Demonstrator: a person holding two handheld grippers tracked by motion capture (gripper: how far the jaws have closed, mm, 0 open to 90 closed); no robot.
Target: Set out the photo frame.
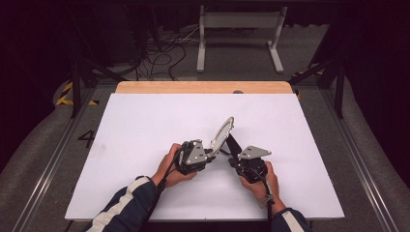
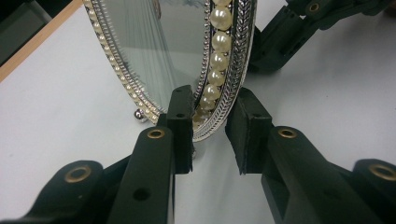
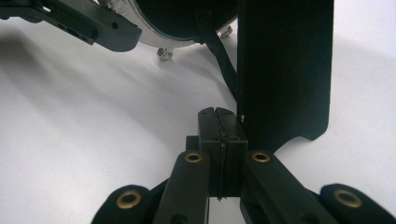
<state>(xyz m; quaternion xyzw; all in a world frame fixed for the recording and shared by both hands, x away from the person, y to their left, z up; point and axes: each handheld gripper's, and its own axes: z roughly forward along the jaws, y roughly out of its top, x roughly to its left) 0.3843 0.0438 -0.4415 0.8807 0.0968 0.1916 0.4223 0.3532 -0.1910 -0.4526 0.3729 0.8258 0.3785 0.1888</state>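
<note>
An oval mirror (image 1: 223,134) with a silver, pearl-studded rim (image 2: 217,56) stands tilted on the white table top (image 1: 145,145), propped by a black easel leg (image 1: 234,145). My left gripper (image 1: 212,153) is shut on the mirror's bottom rim; in the left gripper view its gripper (image 2: 210,126) has one pad on the glass side and one on the back edge. My right gripper (image 1: 233,162) sits just right of the leg. In the right gripper view its gripper (image 3: 219,126) is shut with nothing visible between the pads, close beside the black leg (image 3: 285,70).
The white sheet covers a wooden table whose far edge (image 1: 203,87) shows. A white metal frame (image 1: 239,29) and loose cables (image 1: 164,53) lie on the floor beyond. A person's sleeved forearms (image 1: 125,203) enter from the bottom.
</note>
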